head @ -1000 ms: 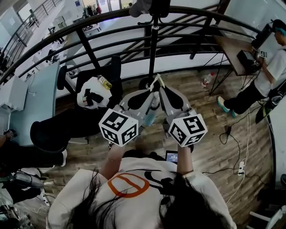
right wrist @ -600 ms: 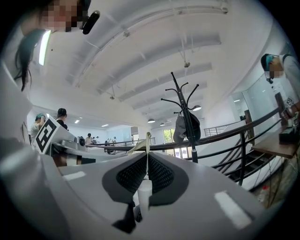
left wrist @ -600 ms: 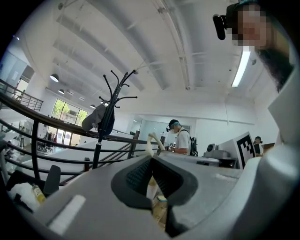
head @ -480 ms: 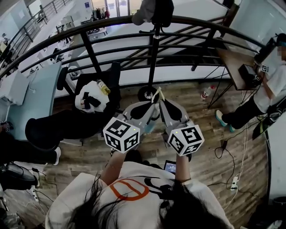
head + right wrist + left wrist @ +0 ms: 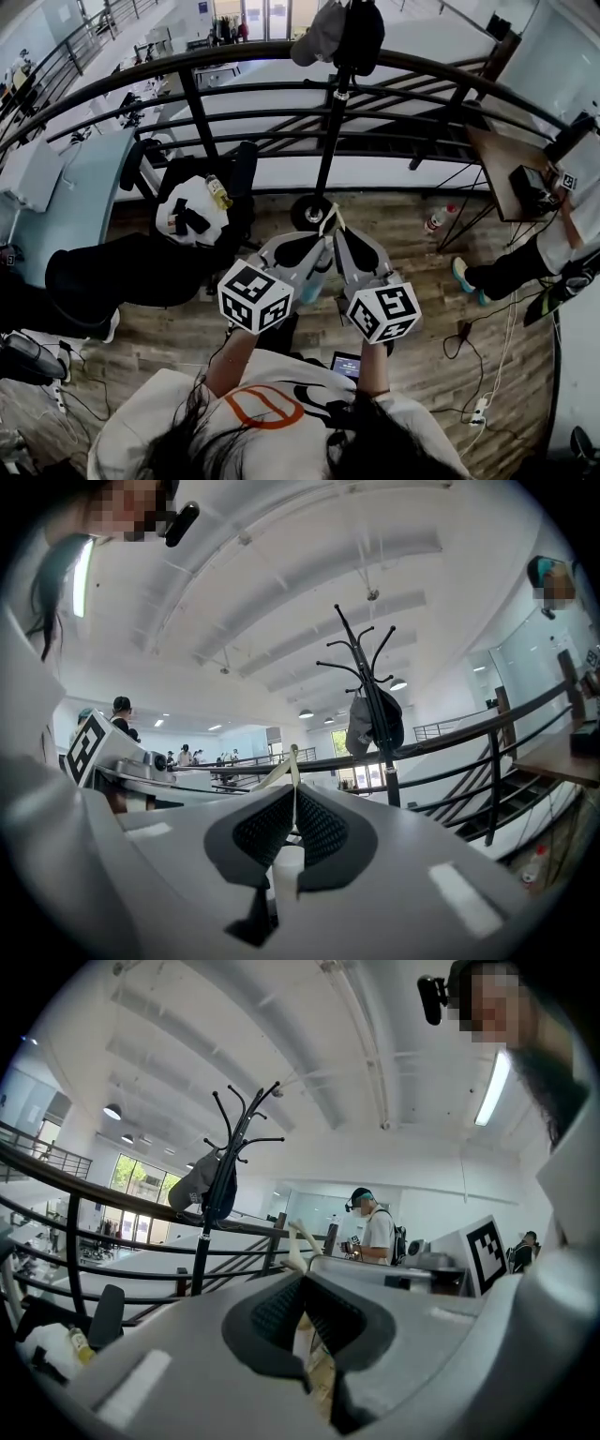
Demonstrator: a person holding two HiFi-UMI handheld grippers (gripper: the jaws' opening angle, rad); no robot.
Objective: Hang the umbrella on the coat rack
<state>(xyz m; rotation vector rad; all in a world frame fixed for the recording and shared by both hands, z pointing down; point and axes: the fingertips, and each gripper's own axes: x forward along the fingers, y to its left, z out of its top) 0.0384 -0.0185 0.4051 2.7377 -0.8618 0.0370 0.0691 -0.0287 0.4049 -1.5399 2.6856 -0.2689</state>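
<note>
1 umbrella (image 5: 329,220) clamped by left gripper (image 5: 314,246), right gripper (image 5: 345,242), 1 coat rack (image 5: 330,122)

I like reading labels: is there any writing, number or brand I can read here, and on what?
No readable text anywhere.
Marker cubes: black-and-white square patterns, no letters.
Shirt: orange emblem, no legible words.
Bottle label: too small to read.

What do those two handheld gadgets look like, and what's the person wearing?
The left gripper and right gripper are smooth light-grey shells with black ribbed pads inside the jaws. Each carries a white cube printed with black square markers. The person wears a white short-sleeved T-shirt with an orange ring.
</note>
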